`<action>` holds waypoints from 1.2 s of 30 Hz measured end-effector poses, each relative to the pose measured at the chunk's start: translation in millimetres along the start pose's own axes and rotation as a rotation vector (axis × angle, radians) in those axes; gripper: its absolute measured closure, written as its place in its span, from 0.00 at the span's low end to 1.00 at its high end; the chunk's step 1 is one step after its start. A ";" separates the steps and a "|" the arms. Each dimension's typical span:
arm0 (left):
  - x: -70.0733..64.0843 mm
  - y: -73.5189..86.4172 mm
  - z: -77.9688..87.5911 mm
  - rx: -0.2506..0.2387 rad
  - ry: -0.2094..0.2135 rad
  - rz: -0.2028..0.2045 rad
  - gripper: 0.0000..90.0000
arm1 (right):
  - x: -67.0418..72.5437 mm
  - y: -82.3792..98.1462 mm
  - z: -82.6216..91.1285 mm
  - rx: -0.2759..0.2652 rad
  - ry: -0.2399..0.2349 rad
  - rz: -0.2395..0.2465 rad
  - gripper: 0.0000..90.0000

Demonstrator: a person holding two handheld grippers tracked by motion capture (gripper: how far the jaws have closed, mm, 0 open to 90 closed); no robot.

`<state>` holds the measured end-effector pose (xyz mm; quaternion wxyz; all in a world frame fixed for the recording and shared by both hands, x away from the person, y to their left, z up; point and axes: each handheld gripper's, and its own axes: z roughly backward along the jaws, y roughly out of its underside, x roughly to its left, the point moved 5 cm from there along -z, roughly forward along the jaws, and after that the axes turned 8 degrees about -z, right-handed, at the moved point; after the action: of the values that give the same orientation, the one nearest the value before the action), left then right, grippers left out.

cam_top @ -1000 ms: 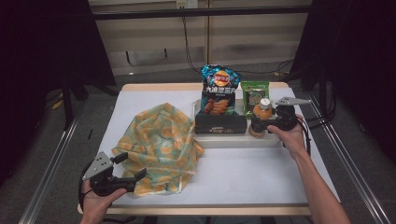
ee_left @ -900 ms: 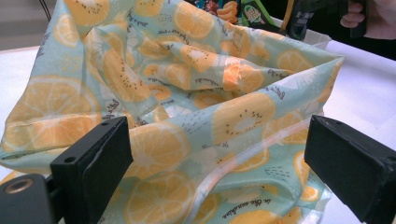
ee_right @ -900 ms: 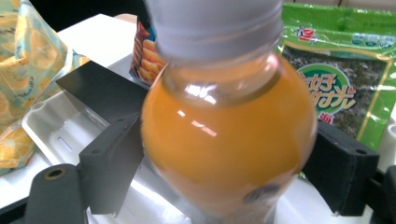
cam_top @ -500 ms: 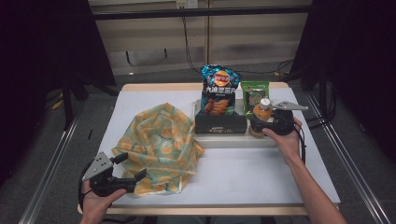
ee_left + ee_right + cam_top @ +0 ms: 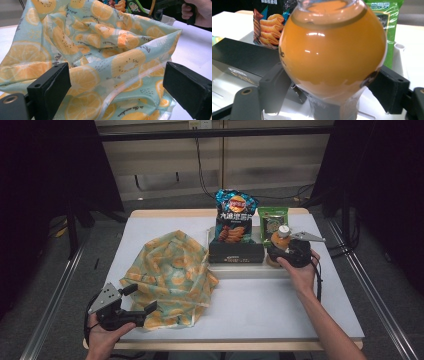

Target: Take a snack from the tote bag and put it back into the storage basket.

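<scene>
The orange drink bottle [image 5: 332, 52] is positioned upright at the right end of the white tray [image 5: 240, 269], near the far right of the table [image 5: 280, 310]. Its round body is located between the jaws of the right gripper [image 5: 281, 254], which have just been closing; both pads are seen at the bottle's sides in the right gripper view, and contact appears to be made. The white cap [image 5: 284, 230] is left exposed above.

Directly behind the bottle, a green snack packet [image 5: 272, 220] is stood upright. To its left, a black box [image 5: 236, 252] is laid in the tray, close beside the bottle, and a blue chip bag [image 5: 234, 215] is propped behind the box. Access from the left is obstructed by the box, and from the rear by the green packet.

Well apart, on the left half of the table, a crumpled fruit-print bag [image 5: 172, 275] is spread. The left gripper [image 5: 140, 302] is held at its near edge with jaws wide, the fabric lying between them ungripped.
</scene>
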<state>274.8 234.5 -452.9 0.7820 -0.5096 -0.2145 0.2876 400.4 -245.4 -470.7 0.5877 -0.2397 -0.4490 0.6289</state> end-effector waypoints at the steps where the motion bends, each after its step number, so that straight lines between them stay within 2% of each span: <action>1: 0.1 0.1 -0.1 0.000 0.000 0.000 0.08 | -0.2 0.1 0.0 0.000 0.011 -0.005 0.26; 4: -0.3 0.0 -0.5 -0.003 0.002 0.007 0.08 | 0.0 -0.5 0.9 -0.010 0.034 -0.011 0.31; 5: 0.0 0.0 -0.7 -0.005 0.009 0.006 0.08 | 0.3 -0.4 1.0 -0.007 0.037 -0.012 0.37; 10: 0.9 0.1 -0.9 -0.003 0.006 -0.002 0.08 | 3.1 -1.1 0.5 -0.009 0.076 -0.001 0.41; 18: 1.4 0.4 -1.4 -0.001 0.003 0.008 0.08 | -3.4 -6.4 2.4 -0.027 0.033 0.009 0.42; 20: 1.5 0.2 -1.7 0.000 0.000 0.006 0.08 | -6.8 -11.2 4.6 -0.045 -0.002 0.016 0.42; 22: 1.8 0.3 -1.7 0.002 0.000 0.004 0.08 | -8.3 -12.4 5.1 -0.051 -0.008 0.020 0.42; 23: 2.0 0.9 -1.8 0.006 -0.005 0.011 0.08 | -11.4 -16.3 6.1 -0.061 -0.046 0.022 0.42; 27: 1.8 1.1 -2.6 0.010 -0.006 0.012 0.08 | -15.7 -21.7 5.8 -0.073 -0.128 0.022 0.42; 30: 1.6 1.0 -3.1 0.011 -0.004 0.003 0.08 | -18.8 -24.4 2.6 -0.072 -0.183 0.061 0.42; 35: 2.0 1.8 -4.2 0.014 -0.003 0.004 0.08 | -24.3 -26.6 -2.0 -0.073 -0.234 0.072 0.43; 36: 2.0 1.8 -4.2 0.014 -0.003 0.004 0.08 | -26.0 -26.6 -2.6 -0.065 -0.241 0.059 0.43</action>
<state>278.5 233.7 -456.1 0.7846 -0.5042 -0.2128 0.2914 421.6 -271.9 -455.3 0.5027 -0.1943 -0.5291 0.6554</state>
